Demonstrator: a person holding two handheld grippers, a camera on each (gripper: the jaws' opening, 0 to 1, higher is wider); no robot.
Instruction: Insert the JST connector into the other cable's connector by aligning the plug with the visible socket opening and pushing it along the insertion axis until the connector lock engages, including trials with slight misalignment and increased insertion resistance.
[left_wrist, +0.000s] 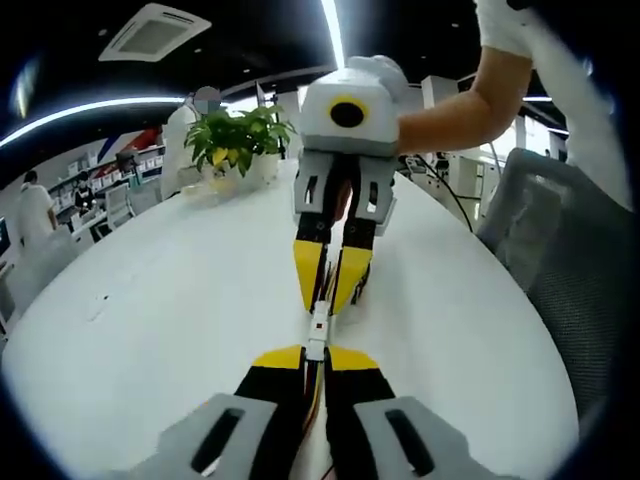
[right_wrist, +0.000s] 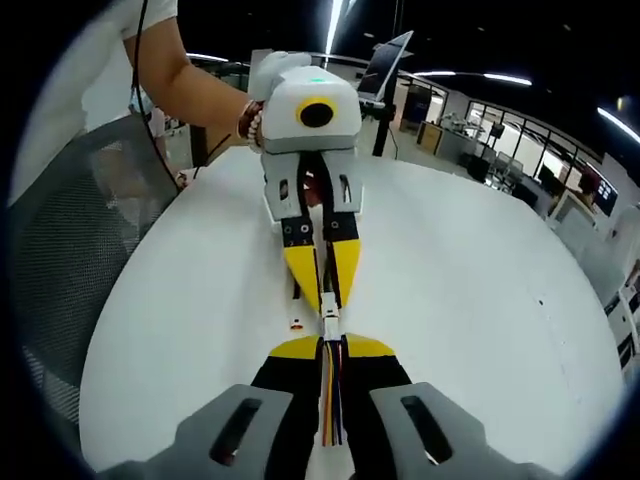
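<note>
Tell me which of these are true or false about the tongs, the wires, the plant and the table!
1. Both tongs pinch cables. True: left tongs and right tongs each grip one, tips facing.
2. The table is black. False: it is white.
3. A potted plant stands on the table. True.
4. The white connectors lie loose on the table. False: they sit between the tongs' tips.

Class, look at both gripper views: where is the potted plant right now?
In the left gripper view, the potted plant stands at the far edge of the white table, up and left of the right gripper.
</note>
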